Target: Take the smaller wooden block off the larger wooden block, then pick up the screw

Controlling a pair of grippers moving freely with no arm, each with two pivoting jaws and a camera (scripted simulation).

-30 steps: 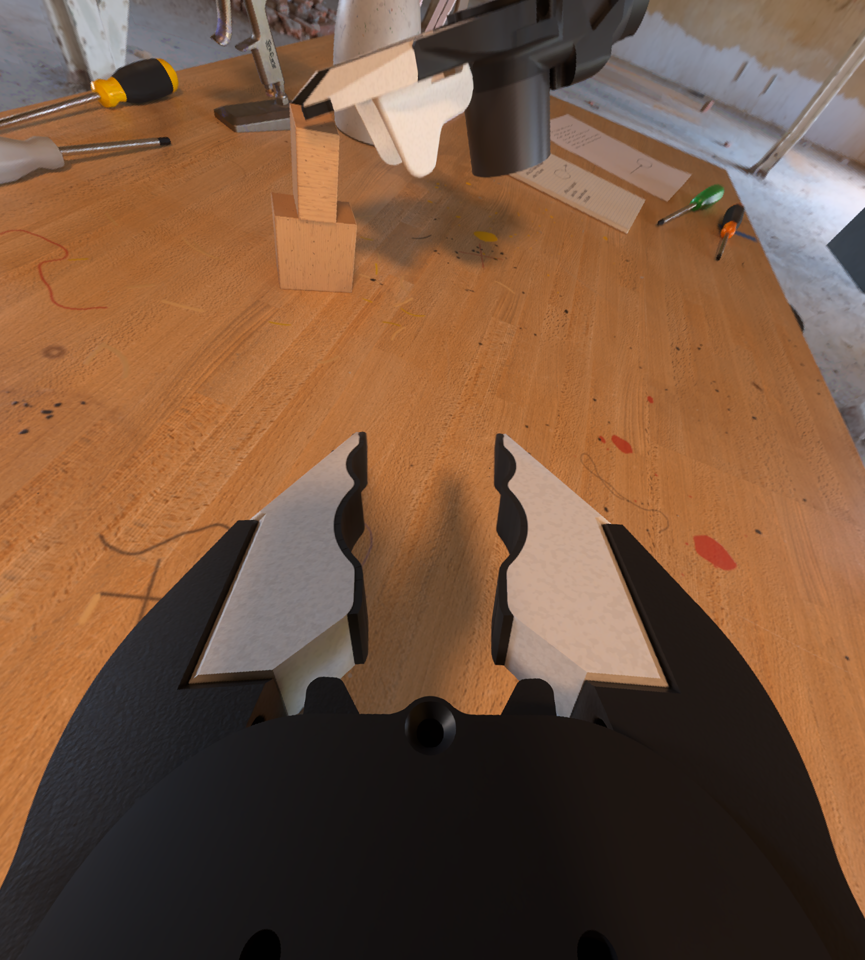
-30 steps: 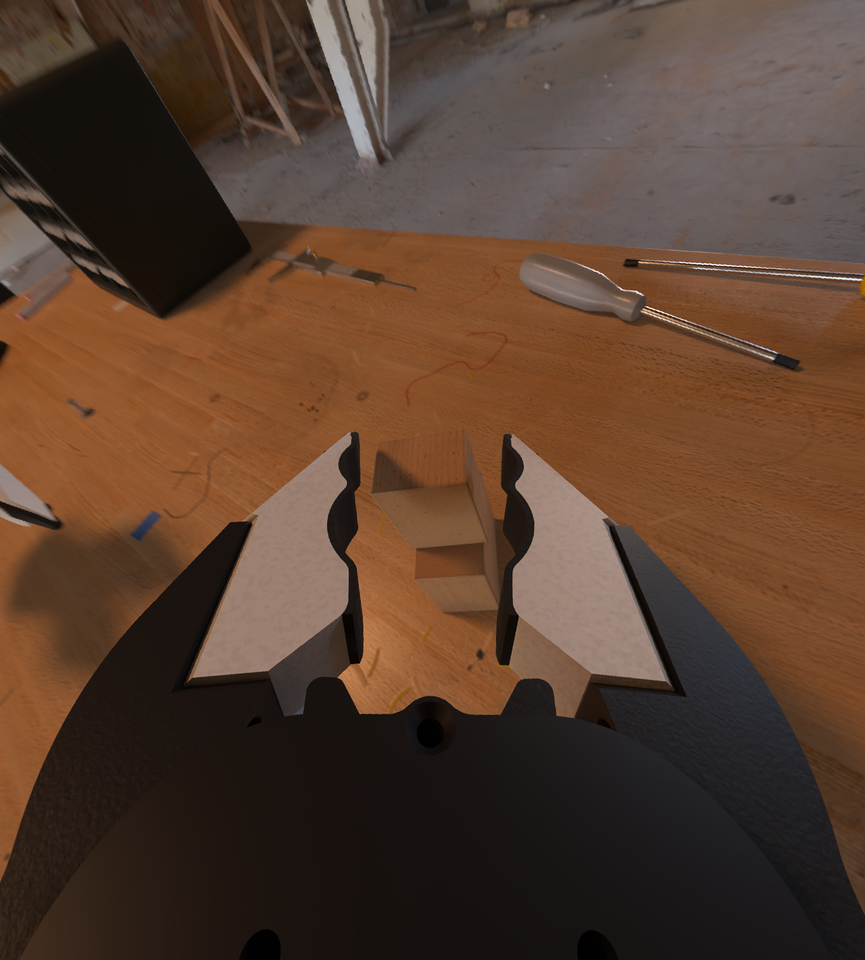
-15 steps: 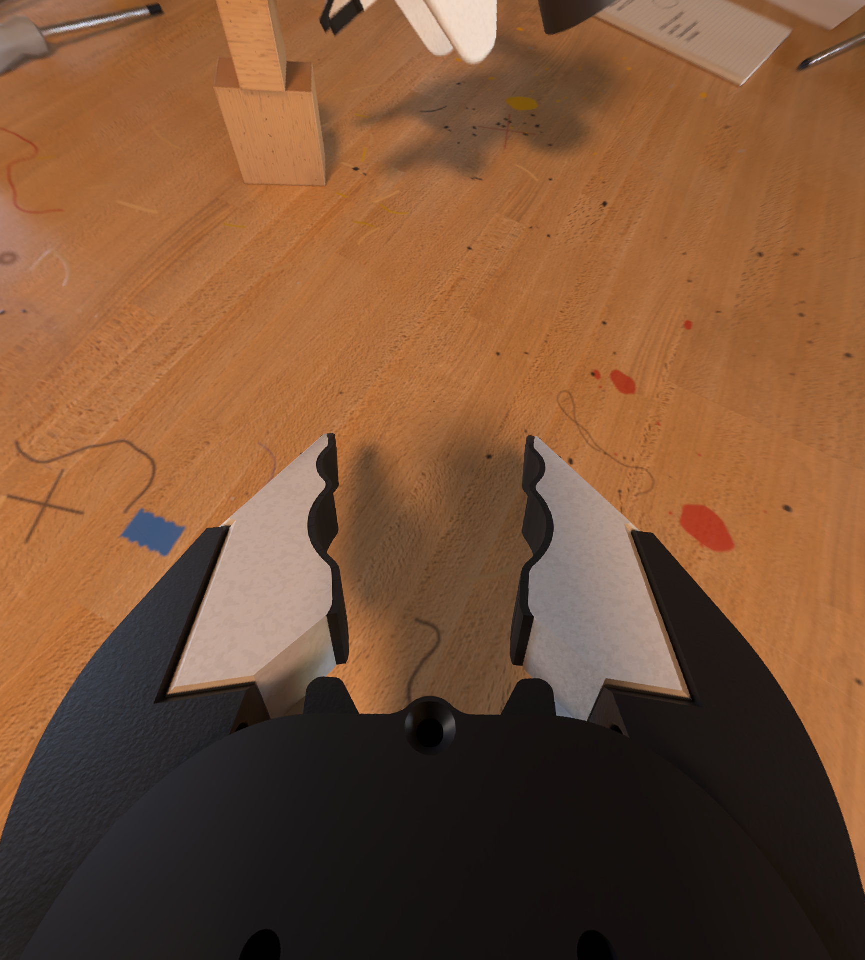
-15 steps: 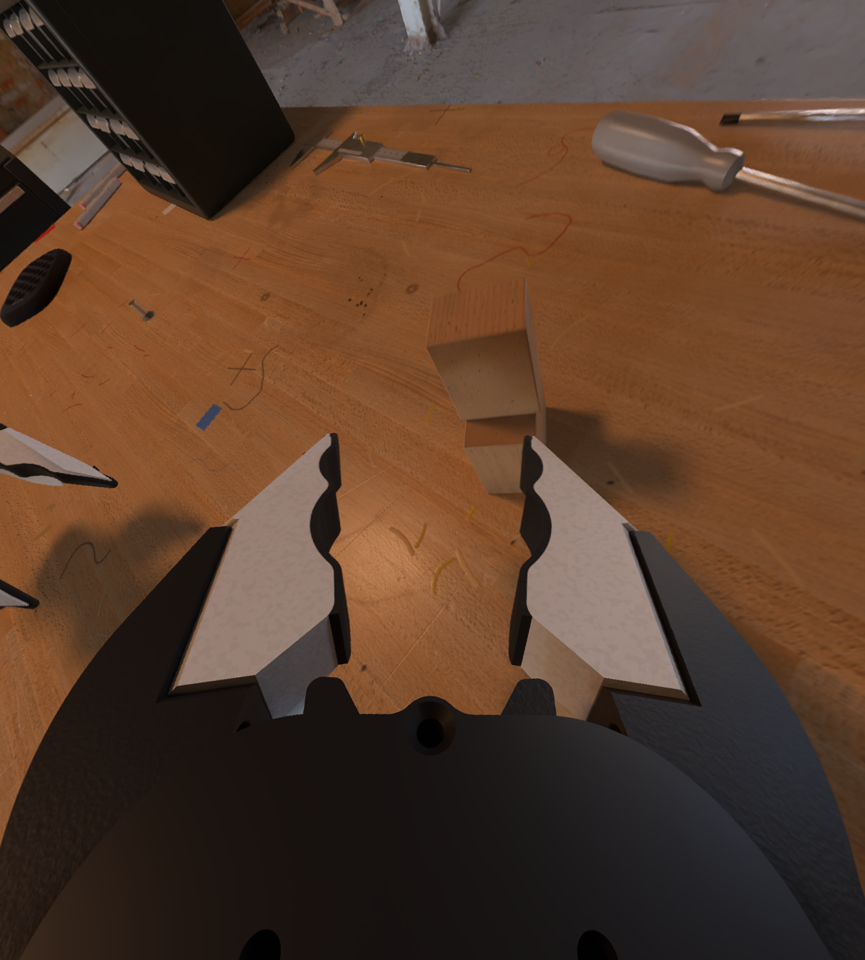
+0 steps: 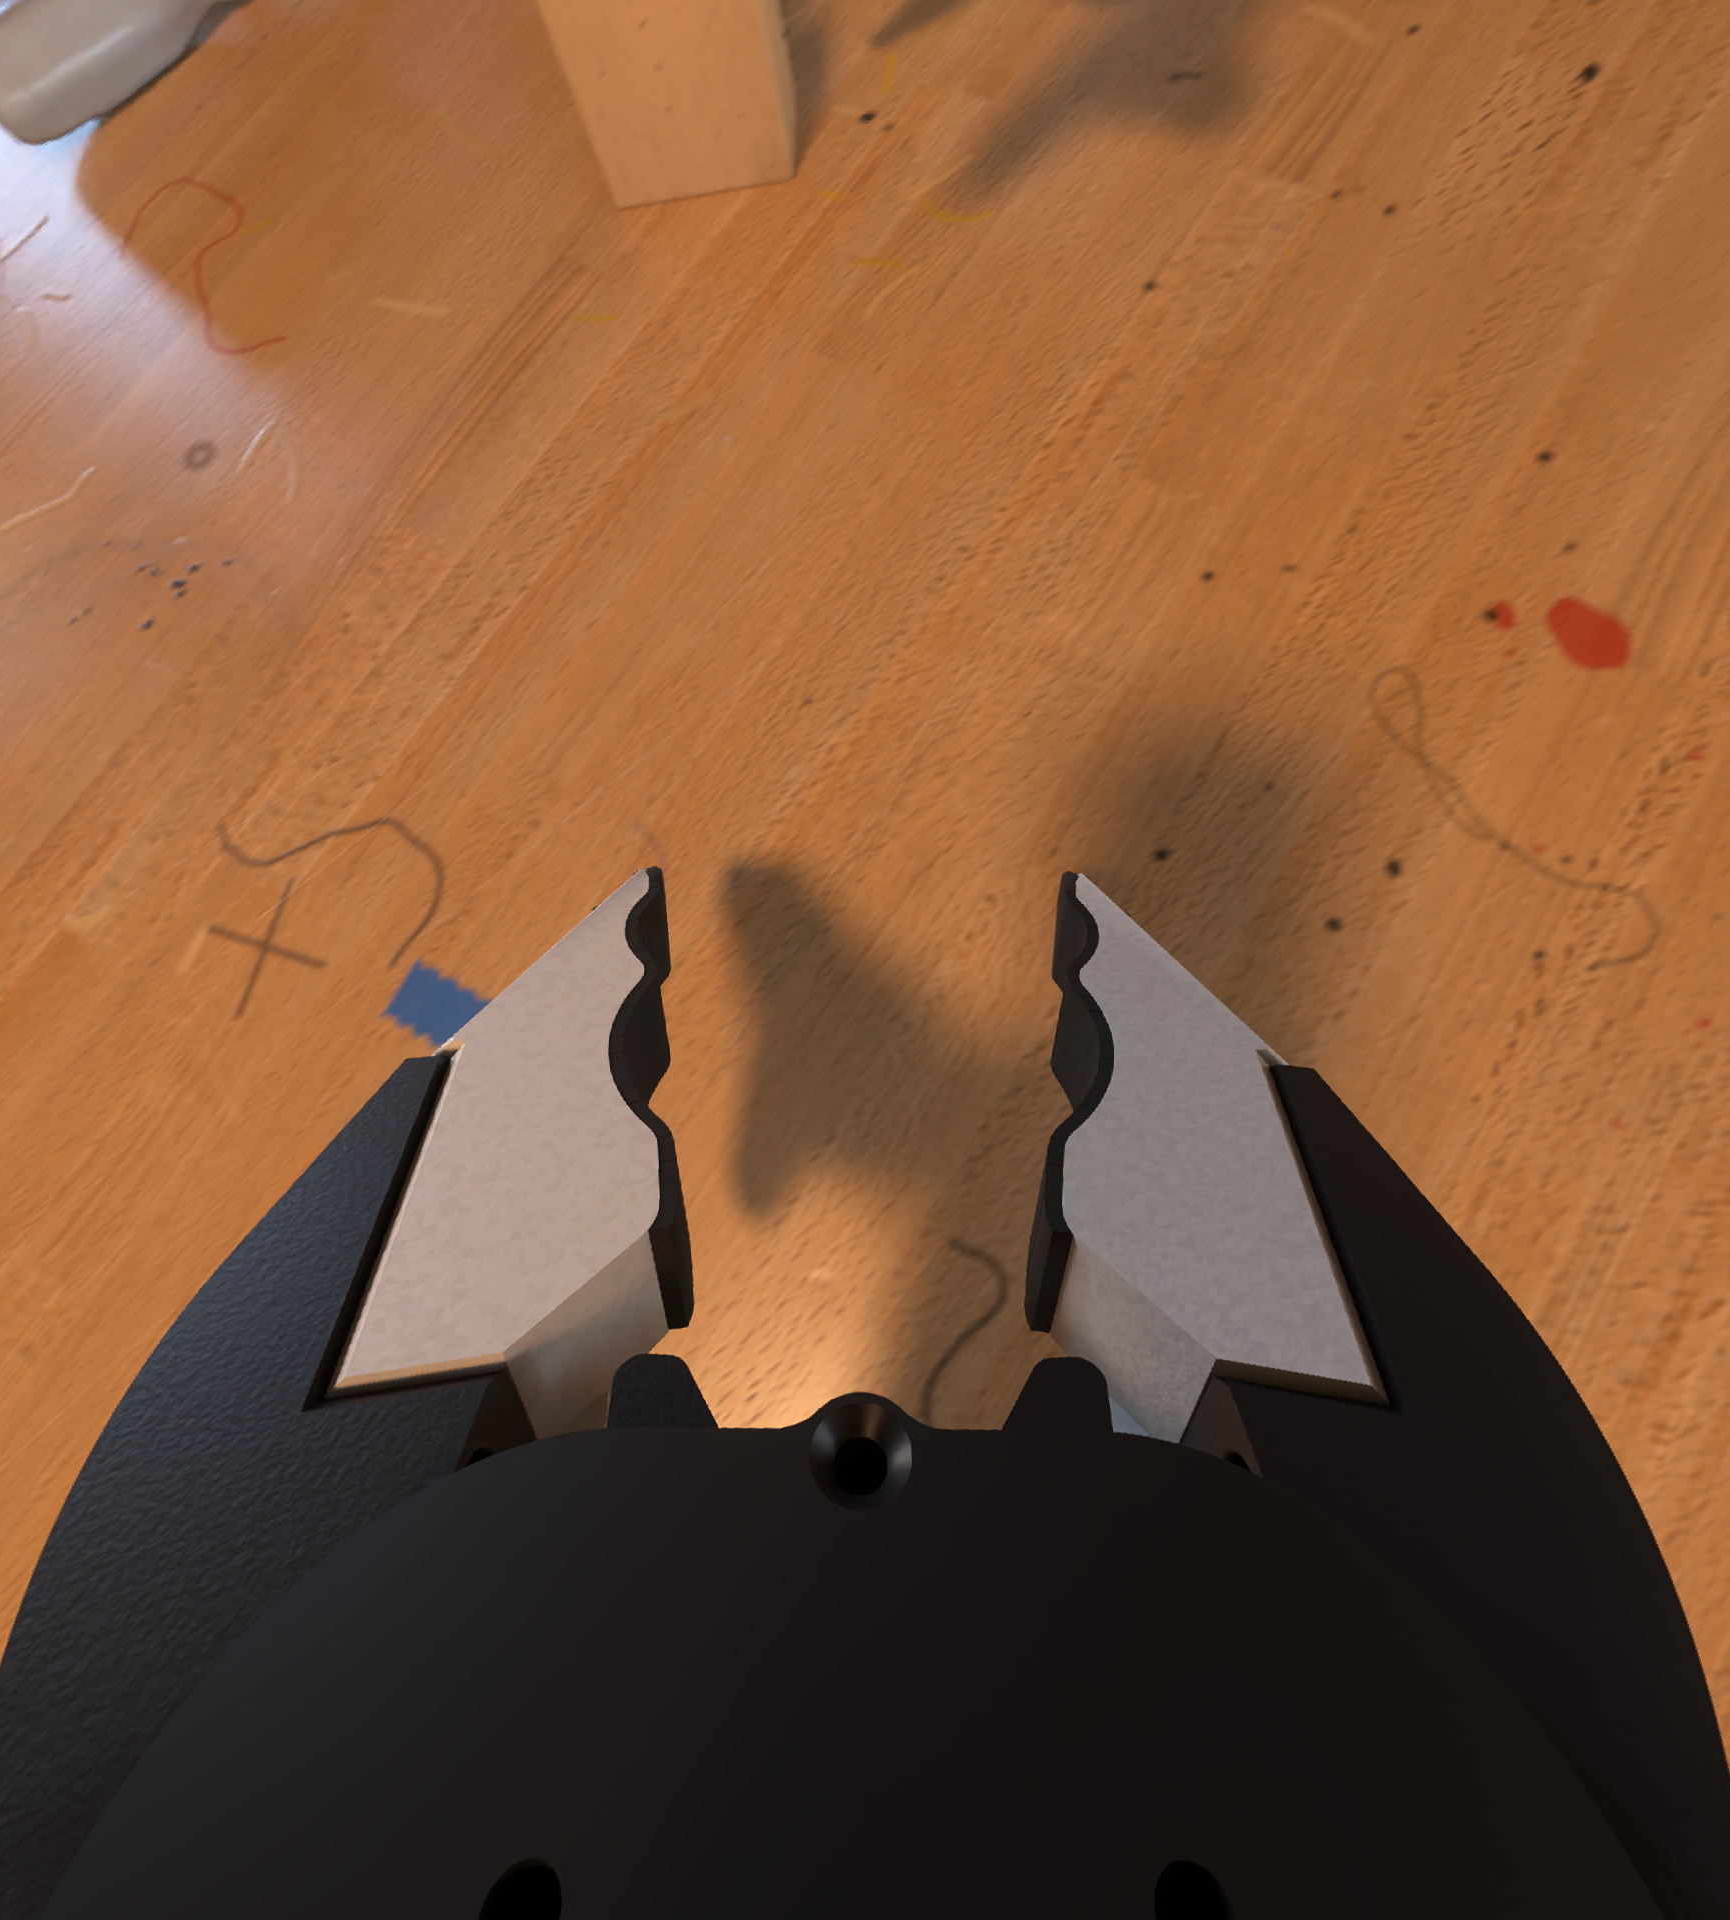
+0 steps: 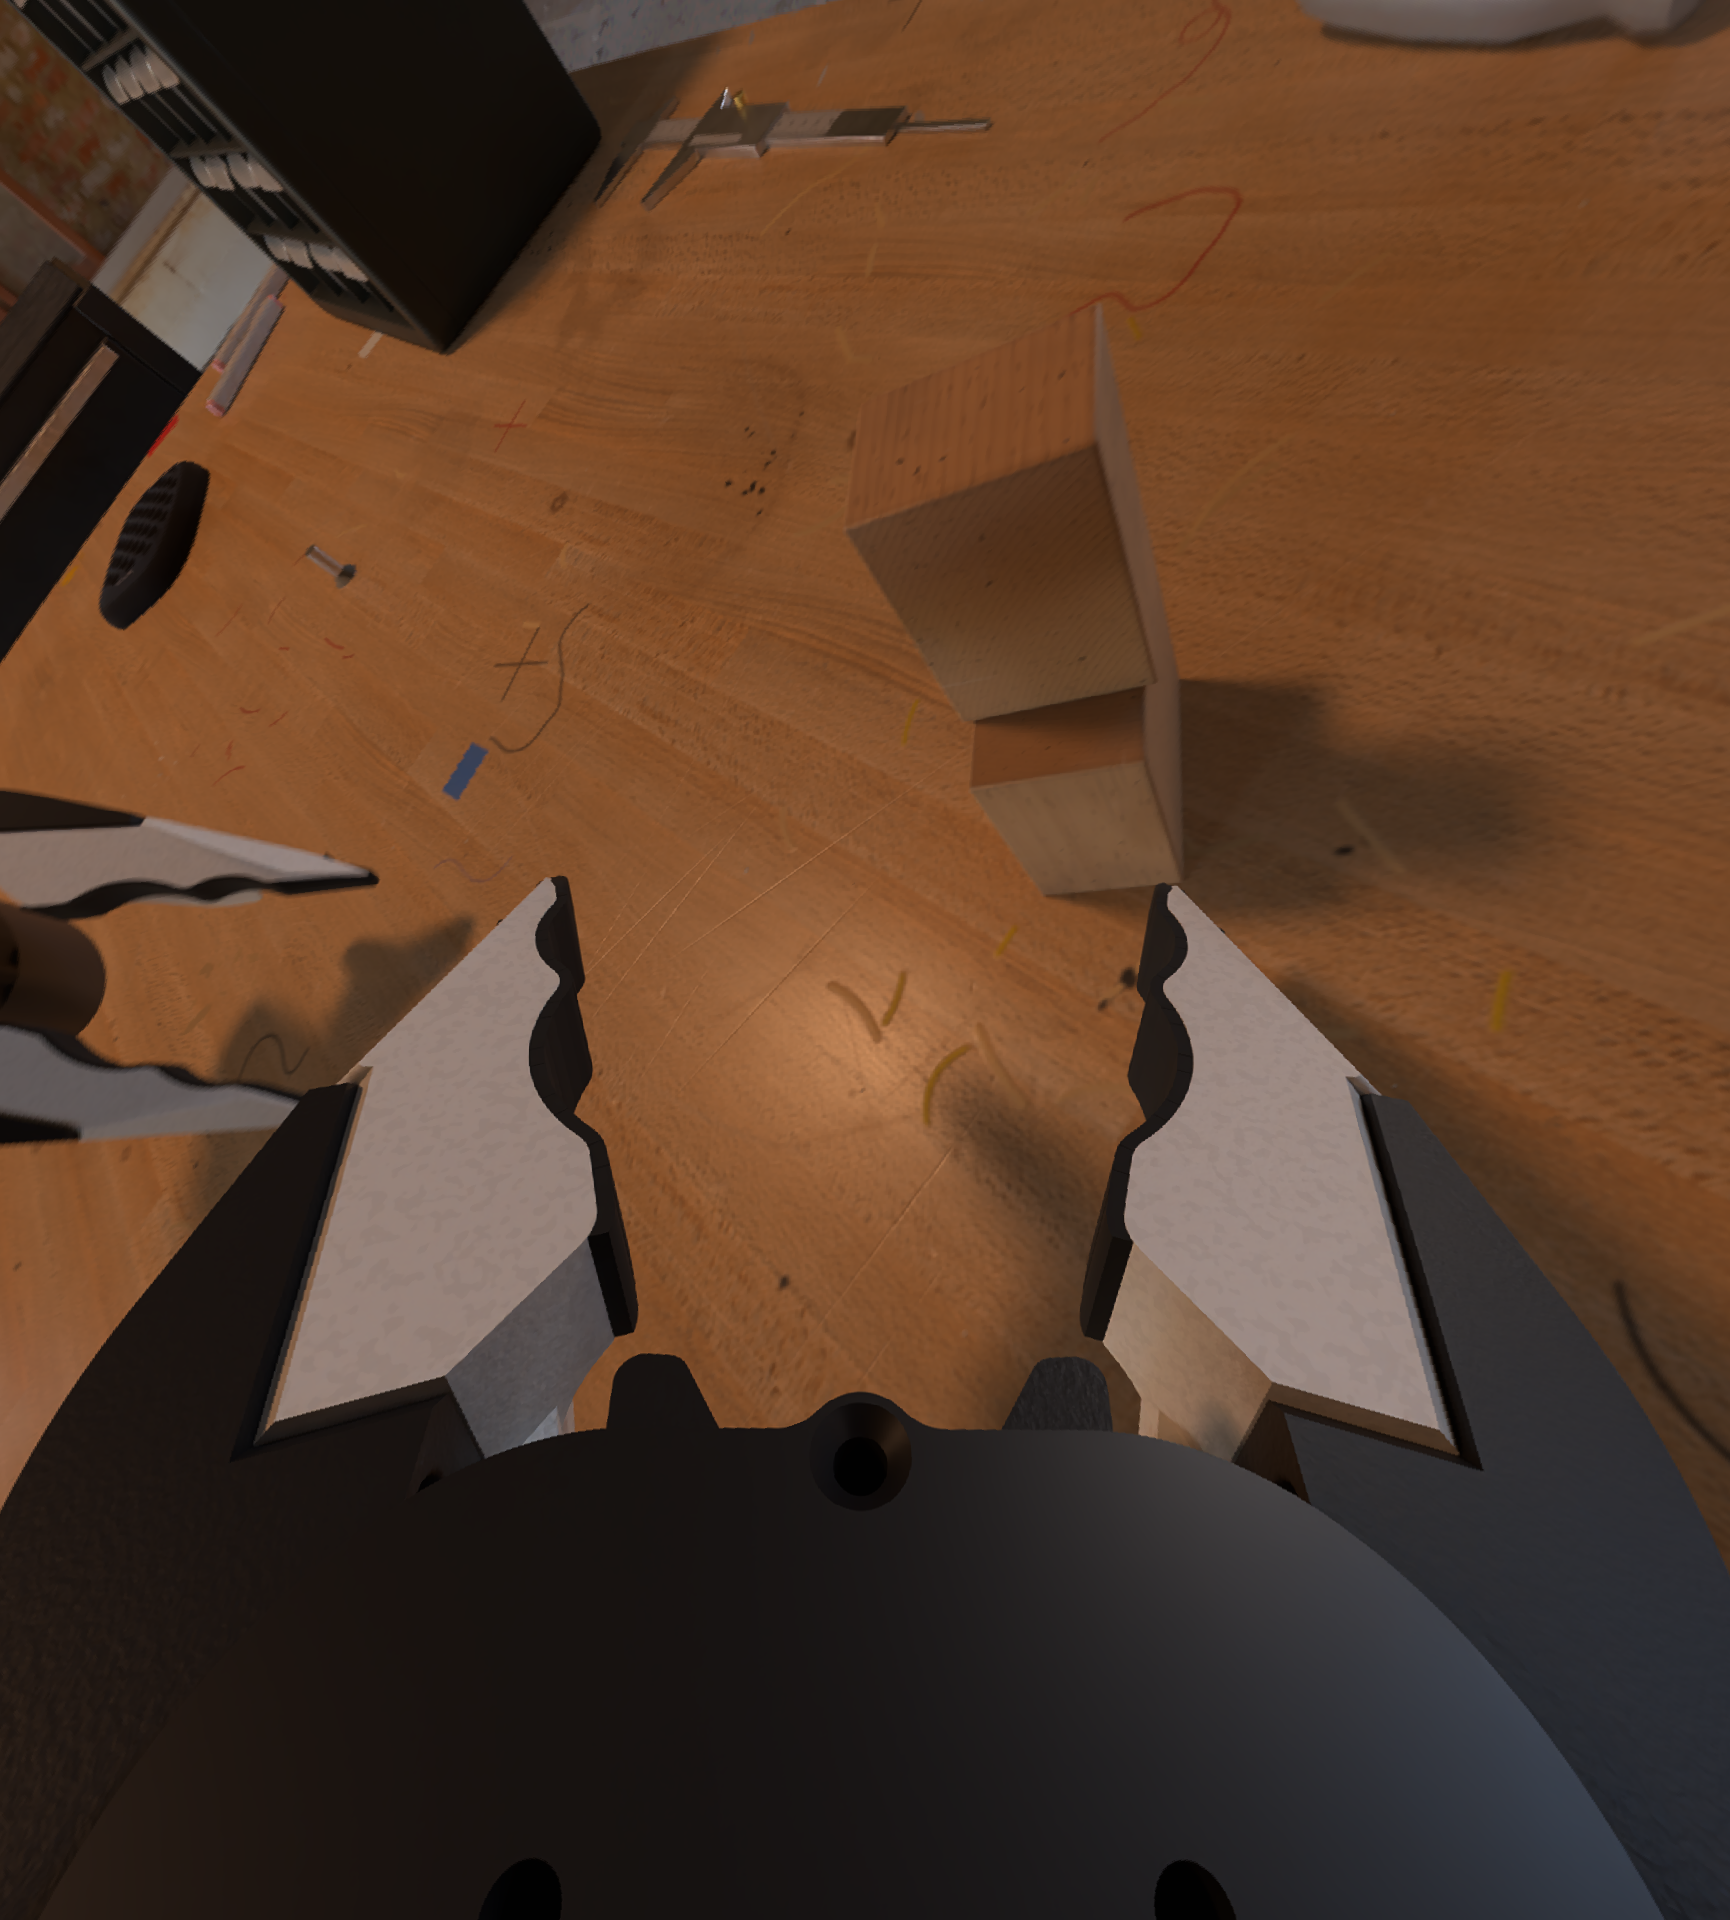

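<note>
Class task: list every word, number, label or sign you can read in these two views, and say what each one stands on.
Nothing can be read in either view.
On the caliper: scale marks, too small to read.
On the black drawer cabinet: white drawer labels, too blurred to read.
On the table: a pencilled cross and scribbles, no words.

In the left wrist view the larger block [image 5: 686, 99] is cut off by the top edge, so whatever stands on it is out of sight. Left of that block, a pale tool handle [image 5: 76, 57] (kind unclear) is cropped too. In the right wrist view the screw [image 6: 331, 566], far left of the blocks, is too small to make out.
</note>
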